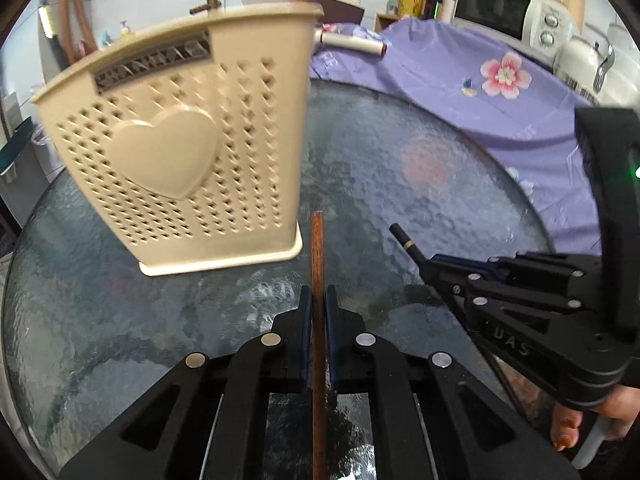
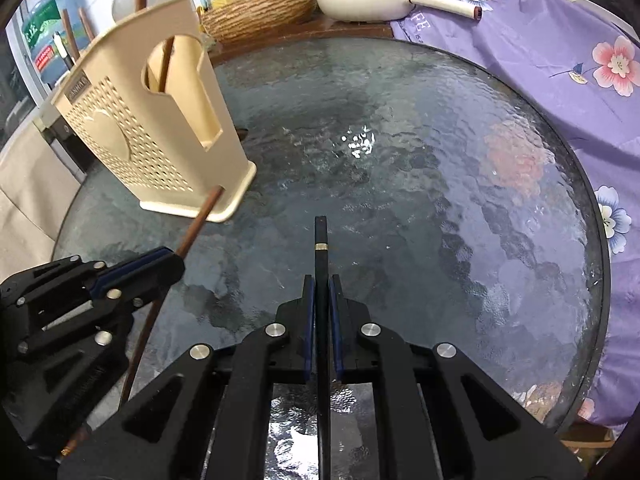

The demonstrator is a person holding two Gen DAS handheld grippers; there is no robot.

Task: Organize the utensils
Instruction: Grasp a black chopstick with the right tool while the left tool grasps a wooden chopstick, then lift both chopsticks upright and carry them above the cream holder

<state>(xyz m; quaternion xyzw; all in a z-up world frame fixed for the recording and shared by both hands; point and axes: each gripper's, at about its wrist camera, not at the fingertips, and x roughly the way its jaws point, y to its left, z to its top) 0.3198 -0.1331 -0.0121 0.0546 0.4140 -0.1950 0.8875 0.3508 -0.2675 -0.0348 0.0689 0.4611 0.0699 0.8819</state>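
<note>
From our left wrist view, the left gripper is clamped on a brown chopstick, its pads pressing the stick's sides so that the tip pokes forward toward the base of the cream utensil holder. That holder is our landmark: it stands upright on the round glass table, just ahead and left of the chopstick's tip. To the right of the holder, the right gripper comes in from the side, with a black chopstick jutting out of its closed tips. We judge the lengthwise grip lets each stick be tipped up and dropped in from above. From our right wrist view, the right gripper is pinched tight on the black chopstick, gold band showing just beyond the pads, pointing at bare glass right of the holder. The left gripper sits below and near the holder, its brown chopstick reaching across the holder's base. Several sticks already stand in the holder, so we reckon these two go in next; neither is over its opening yet.
</note>
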